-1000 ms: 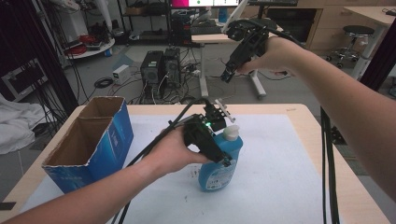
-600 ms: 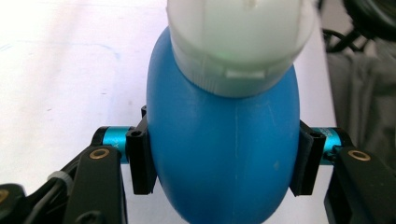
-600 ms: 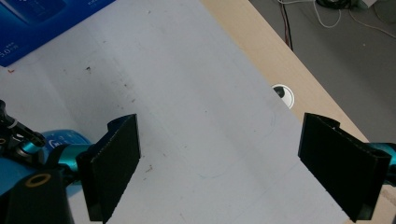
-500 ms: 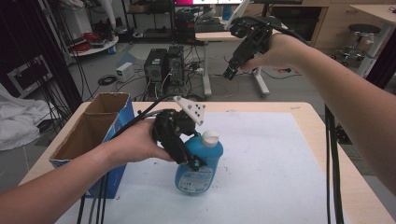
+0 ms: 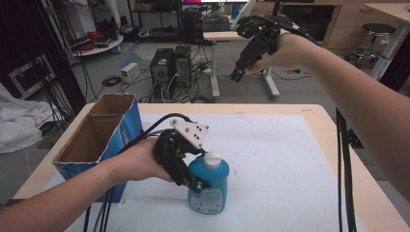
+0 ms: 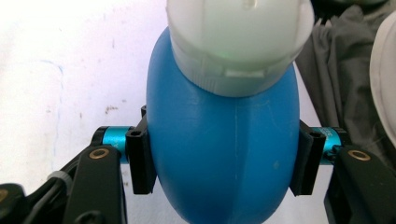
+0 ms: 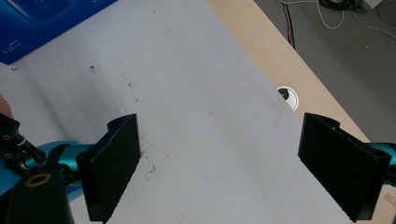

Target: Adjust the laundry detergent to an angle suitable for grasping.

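Note:
A blue plastic bottle (image 5: 212,189) with a white cap (image 5: 212,158) stands upright over the white mat (image 5: 275,159), near the table's front. My left gripper (image 5: 196,185) is shut on the bottle's body from the left side. In the left gripper view both black pads (image 6: 140,161) press on the sides of the bottle (image 6: 219,154), just below the cap (image 6: 238,42). I cannot tell whether the bottle's base touches the mat. My right gripper (image 5: 238,75) hangs high over the far edge of the table. Its jaws are open and hold nothing (image 7: 219,168).
An open blue cardboard box (image 5: 96,140) stands at the table's left, right beside my left hand, and its side (image 7: 46,18) shows in the right gripper view. The wooden table edge (image 5: 338,140) has a cable hole (image 7: 287,97). Cables trail off the front.
My left hand has carried the bottle to the left and a little lower, closer to the box and the front edge. The right gripper has stayed where it was, still open.

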Demonstrator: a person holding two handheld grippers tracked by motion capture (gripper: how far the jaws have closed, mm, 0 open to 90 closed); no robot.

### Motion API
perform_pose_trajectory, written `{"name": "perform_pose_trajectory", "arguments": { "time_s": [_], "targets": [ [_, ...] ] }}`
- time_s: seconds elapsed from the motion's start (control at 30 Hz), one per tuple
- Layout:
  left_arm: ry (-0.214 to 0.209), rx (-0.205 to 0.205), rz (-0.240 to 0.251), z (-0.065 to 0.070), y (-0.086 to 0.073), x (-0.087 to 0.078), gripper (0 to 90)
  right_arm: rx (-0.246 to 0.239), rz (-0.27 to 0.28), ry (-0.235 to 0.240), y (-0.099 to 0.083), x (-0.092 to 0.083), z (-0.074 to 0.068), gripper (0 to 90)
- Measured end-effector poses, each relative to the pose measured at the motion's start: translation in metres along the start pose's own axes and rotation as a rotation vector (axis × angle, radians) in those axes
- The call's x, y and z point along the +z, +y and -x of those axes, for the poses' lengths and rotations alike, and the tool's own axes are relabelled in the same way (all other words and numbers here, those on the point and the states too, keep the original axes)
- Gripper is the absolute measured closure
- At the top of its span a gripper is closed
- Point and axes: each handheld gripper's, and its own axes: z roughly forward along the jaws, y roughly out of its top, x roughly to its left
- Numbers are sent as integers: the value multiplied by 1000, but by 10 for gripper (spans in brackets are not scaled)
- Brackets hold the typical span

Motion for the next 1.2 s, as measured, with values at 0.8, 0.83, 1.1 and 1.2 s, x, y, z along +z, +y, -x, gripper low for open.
{"name": "perform_pose_trajectory", "arguments": {
  "time_s": [0.8, 0.83, 1.1, 1.2],
  "targets": [
    [169, -214, -177, 16, -3, -34, 191, -1, 3, 3, -5, -2, 3, 126],
    [186, -233, -179, 15, -4, -40, 191, 1, 1, 4, -5, -2, 2, 127],
    [379, -433, -211, 3, -8, -65, 192, -1, 2, 2, -5, -3, 1, 126],
    [437, -509, -238, -4, -12, -67, 192, -1, 1, 2, -4, -4, 0, 127]
  ]
}}
